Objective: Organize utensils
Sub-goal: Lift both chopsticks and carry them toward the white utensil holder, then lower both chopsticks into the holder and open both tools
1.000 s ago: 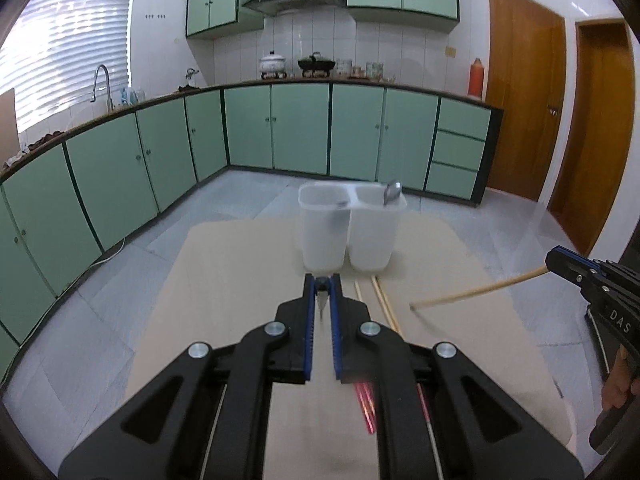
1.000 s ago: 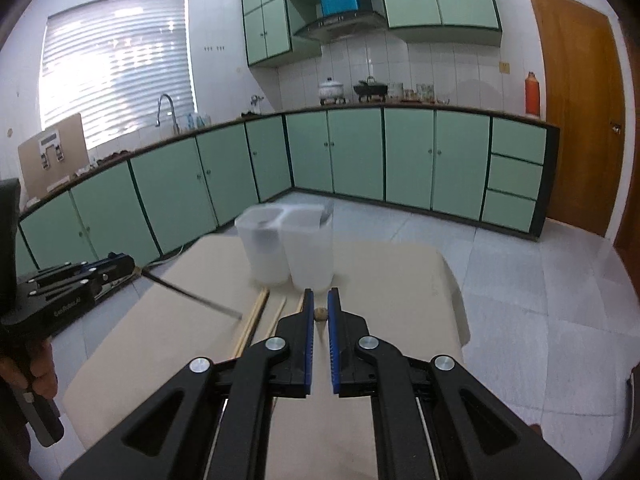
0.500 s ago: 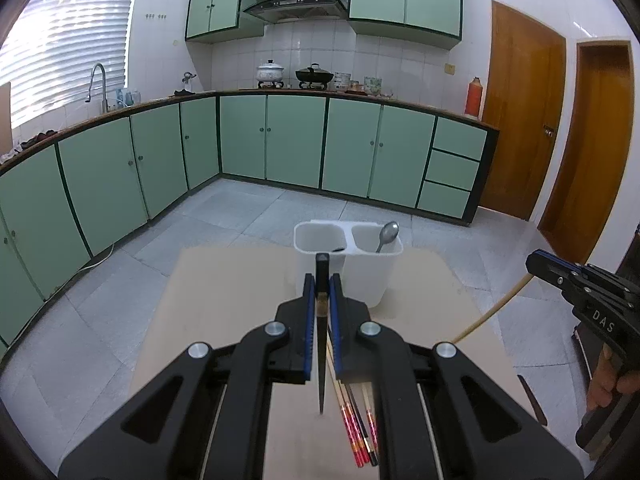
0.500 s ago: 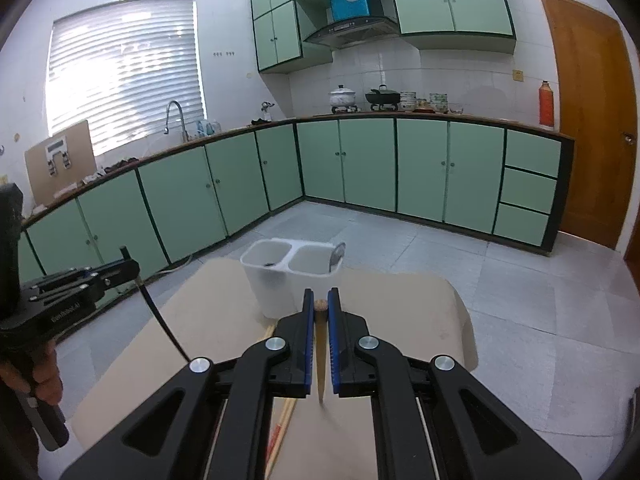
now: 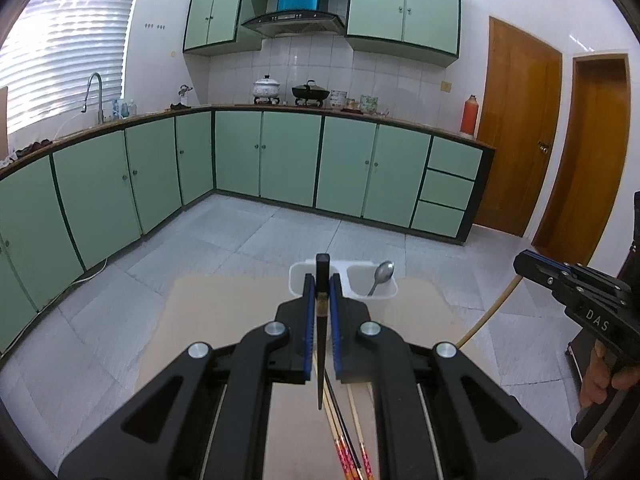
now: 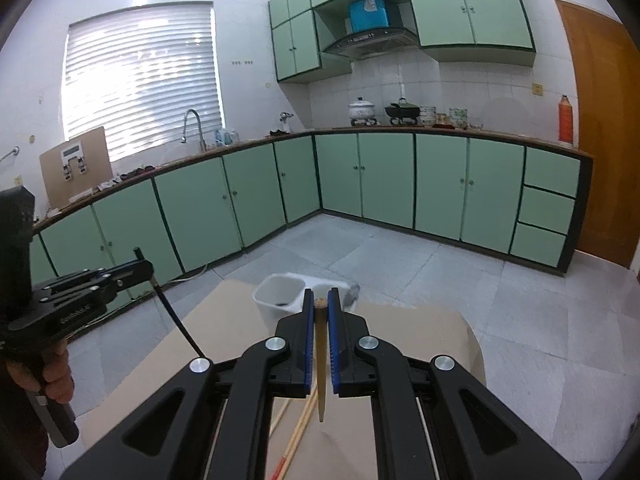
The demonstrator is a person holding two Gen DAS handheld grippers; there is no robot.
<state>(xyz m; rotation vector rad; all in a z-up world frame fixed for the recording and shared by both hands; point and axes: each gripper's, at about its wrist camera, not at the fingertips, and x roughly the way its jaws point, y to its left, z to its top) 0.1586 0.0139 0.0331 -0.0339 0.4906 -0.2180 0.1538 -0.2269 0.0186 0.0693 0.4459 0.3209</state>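
Note:
My left gripper (image 5: 321, 288) is shut on a dark chopstick (image 5: 320, 356) that hangs nearly upright, tip down, above the table. My right gripper (image 6: 319, 300) is shut on a light wooden chopstick (image 6: 320, 376), also held tip down. A white two-compartment holder (image 5: 372, 300) stands at the table's far end, with a metal spoon (image 5: 382, 274) in its right compartment; it also shows in the right wrist view (image 6: 276, 300). Several loose chopsticks (image 5: 348, 440) lie on the table below the grippers; they also show in the right wrist view (image 6: 298, 428).
The beige table (image 5: 224, 320) ends just behind the holder, with tiled floor beyond. Green kitchen cabinets (image 5: 280, 160) run along the far walls. The right gripper (image 5: 576, 300) shows at the left wrist view's right edge, the left gripper (image 6: 80, 292) at the right wrist view's left.
Both grippers have risen from the table, each with a chopstick in it. Both chopsticks swung from lying slanted to hanging nearly upright. The holder now sits lower and farther in both views.

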